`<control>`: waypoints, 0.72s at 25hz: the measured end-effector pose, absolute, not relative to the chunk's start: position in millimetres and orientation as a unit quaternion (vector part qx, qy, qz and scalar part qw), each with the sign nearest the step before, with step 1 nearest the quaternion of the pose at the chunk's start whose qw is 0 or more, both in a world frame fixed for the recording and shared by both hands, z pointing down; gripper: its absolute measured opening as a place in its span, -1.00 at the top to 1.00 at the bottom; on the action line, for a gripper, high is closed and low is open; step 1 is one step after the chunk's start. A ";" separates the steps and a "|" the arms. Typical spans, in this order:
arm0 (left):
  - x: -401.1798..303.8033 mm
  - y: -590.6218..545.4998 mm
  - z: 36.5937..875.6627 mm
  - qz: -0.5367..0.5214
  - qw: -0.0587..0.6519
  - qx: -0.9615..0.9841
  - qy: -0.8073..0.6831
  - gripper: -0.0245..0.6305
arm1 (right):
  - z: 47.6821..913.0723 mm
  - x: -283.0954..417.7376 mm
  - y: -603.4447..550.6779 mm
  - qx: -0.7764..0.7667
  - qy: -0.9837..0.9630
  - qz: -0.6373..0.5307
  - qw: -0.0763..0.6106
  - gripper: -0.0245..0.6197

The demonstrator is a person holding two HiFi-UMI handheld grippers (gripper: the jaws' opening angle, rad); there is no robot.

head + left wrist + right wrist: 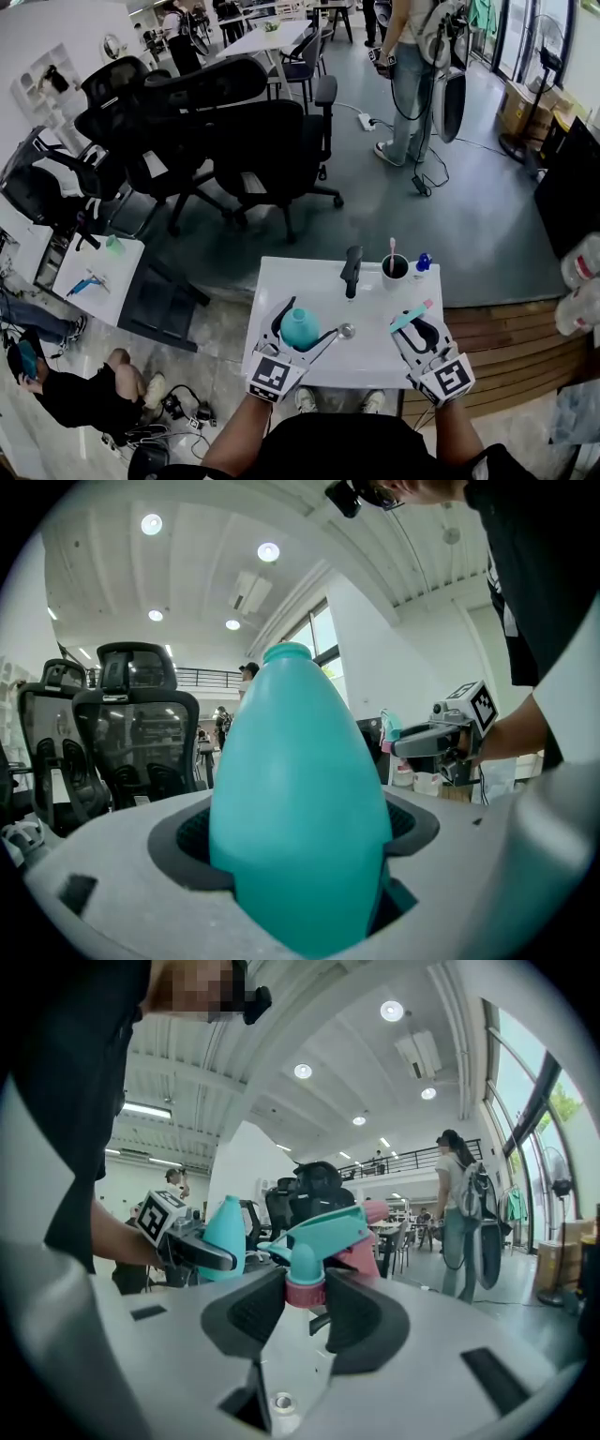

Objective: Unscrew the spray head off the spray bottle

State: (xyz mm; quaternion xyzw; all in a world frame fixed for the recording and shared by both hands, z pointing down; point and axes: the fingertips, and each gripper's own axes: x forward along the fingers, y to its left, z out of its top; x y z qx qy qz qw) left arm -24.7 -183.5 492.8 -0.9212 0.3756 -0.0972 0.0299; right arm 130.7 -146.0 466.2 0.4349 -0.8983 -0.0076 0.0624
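My left gripper [298,336] is shut on the teal spray bottle [300,328] over the white table [286,286]. In the left gripper view the bottle [300,817] fills the gap between the jaws, and its bare neck [286,652] has no head on it. My right gripper [412,325] is shut on the spray head [411,317], held apart from the bottle at the table's right. In the right gripper view the pads grip the pink collar [305,1291] under the teal spray head [323,1230]. The bottle [226,1234] shows at left there.
At the table's far edge stand a dark cup holding a toothbrush [395,266], a black upright object [352,270] and a small blue item [423,262]. A small round metal piece [346,330] lies near the bottle. Office chairs [253,141] crowd the floor beyond; a person [412,75] stands farther off.
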 end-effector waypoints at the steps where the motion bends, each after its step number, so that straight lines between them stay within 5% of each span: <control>1: -25.5 -184.3 491.9 -0.097 0.031 -0.920 0.378 -0.44 | 465.5 133.4 -144.8 0.440 -0.896 -0.007 0.062 0.50; 18: -23.2 -180.6 496.5 -0.099 0.024 -0.918 0.383 -0.44 | 456.5 150.2 -143.2 0.473 -0.880 0.002 0.039 0.50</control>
